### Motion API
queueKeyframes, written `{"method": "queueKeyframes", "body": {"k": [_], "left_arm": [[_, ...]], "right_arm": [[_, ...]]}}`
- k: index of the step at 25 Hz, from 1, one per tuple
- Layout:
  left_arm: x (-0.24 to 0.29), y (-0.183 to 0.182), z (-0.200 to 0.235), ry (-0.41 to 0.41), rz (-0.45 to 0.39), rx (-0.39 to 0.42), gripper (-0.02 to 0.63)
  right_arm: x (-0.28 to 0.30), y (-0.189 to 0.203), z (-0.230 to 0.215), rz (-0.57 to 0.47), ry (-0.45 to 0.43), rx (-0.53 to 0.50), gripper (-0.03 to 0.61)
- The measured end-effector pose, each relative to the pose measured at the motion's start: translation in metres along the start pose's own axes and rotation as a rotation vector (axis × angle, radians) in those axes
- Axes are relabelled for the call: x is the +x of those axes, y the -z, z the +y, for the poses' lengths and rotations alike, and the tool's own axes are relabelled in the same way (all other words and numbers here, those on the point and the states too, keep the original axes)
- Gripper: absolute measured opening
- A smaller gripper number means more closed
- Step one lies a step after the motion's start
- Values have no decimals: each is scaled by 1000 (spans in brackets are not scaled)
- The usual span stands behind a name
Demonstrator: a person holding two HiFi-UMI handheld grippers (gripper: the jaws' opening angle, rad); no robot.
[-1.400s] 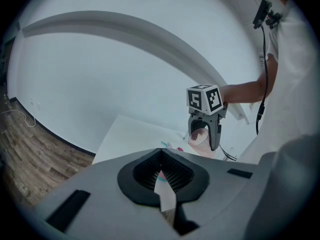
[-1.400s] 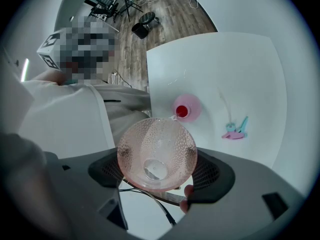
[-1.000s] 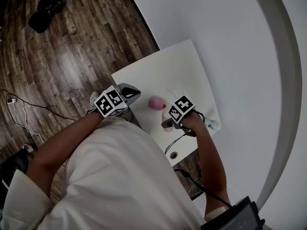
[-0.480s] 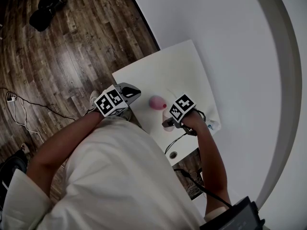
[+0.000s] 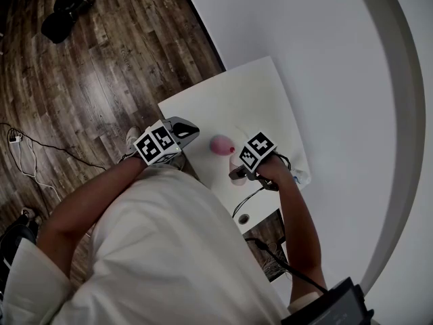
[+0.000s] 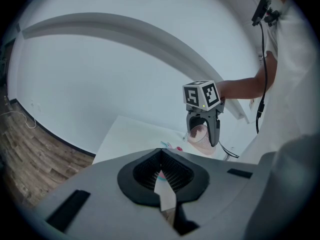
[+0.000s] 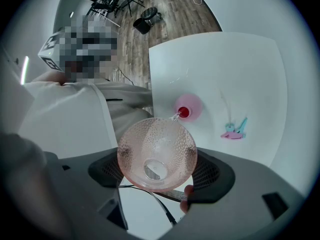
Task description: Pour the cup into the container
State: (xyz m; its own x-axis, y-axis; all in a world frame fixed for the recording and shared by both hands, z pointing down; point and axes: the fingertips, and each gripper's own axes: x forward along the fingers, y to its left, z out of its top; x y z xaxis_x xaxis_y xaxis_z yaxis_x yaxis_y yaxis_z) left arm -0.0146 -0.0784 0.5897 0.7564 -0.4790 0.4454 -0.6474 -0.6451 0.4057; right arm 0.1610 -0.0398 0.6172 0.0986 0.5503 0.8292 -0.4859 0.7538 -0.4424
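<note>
Right gripper [image 7: 157, 171] first: we note its jaws spread wide and clamped on the cup [image 7: 156, 154], one black ribbed pad pressing each flank. The cup is pale pink clear glass, its wall pebbled all over with small raised dots and its base a smooth, clear round. It is tipped hard over, so we look down its mouth. The rim hangs just above the container [image 7: 188, 107], and a short clear thread shows between the rim and the container's red opening. The container is a smooth, rounded pink shape standing on the white table [image 7: 240, 69], near the edge on the person's side. Left gripper [image 6: 161, 156]: pad tips meet at the front with only a narrow wedge of gap behind them, and nothing is held. It hangs off the table's edge, with its camera facing across at the right gripper's marker cube [image 6: 201, 94]. On the flat, matte tabletop, well apart from the container, lies a small pink and turquoise item [image 7: 234, 129]; we cannot tell what it is. A black cable [image 7: 160, 204] trails below the cup. Beyond the table is the floor [image 5: 101, 59], dark grained wood planks.
</note>
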Motion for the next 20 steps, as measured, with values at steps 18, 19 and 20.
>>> {"method": "queueKeyframes", "body": {"k": [18,19,20], "left_arm": [[-1,0,3,5,-3,1,11],[-1,0,3,5,-4,1,11],[-1,0,2,4,-4,0,11]], "right_arm": [[-4,-1,6,29,-19,-6,385],[-4,-1,5,30,-19,-6,384],[-4,0,5,31,-19,-6,384]]}}
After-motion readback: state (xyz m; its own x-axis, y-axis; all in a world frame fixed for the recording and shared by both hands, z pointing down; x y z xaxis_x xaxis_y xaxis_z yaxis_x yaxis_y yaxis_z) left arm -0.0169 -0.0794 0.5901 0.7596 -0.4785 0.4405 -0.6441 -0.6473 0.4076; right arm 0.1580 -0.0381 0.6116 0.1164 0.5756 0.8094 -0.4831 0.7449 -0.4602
